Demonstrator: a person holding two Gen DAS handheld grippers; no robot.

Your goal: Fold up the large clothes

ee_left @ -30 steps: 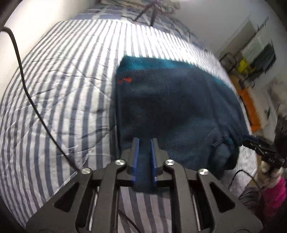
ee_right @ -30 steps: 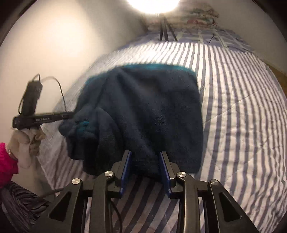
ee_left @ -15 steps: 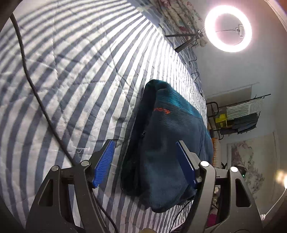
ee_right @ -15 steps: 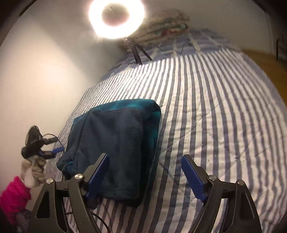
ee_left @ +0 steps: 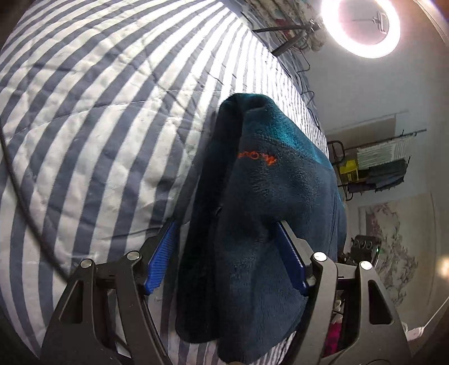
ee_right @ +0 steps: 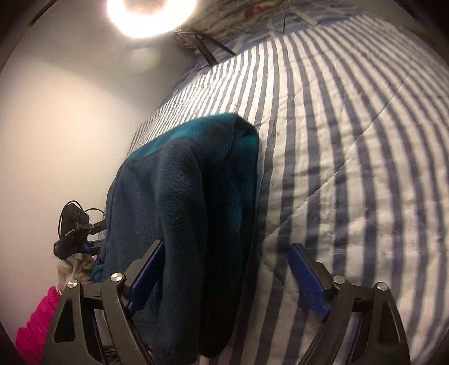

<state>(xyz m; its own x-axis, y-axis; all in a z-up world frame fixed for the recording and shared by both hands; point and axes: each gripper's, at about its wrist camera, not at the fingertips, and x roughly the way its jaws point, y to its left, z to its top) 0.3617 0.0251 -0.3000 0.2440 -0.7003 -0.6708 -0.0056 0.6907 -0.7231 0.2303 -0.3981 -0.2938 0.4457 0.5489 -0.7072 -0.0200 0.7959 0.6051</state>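
Fleece (ee_left: 261, 213), dark teal w/ orange logo, is lying folded on striped quilt (ee_left: 92, 134), near bed edge. Left gripper (ee_left: 226, 259) is being held w/ jaws spread wide, fleece sitting between blue pads (ee_left: 160, 261), not pinched. Right gripper (ee_right: 224, 276) is likewise being held wide apart, straddling fleece (ee_right: 190, 202) edge over quilt (ee_right: 350, 140). Ring light (ee_left: 360, 26) is glowing behind.

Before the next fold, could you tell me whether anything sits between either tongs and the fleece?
Nothing visible does. The fleece lies directly between the open left tongs, and likewise between the open right tongs, on the striped bed.
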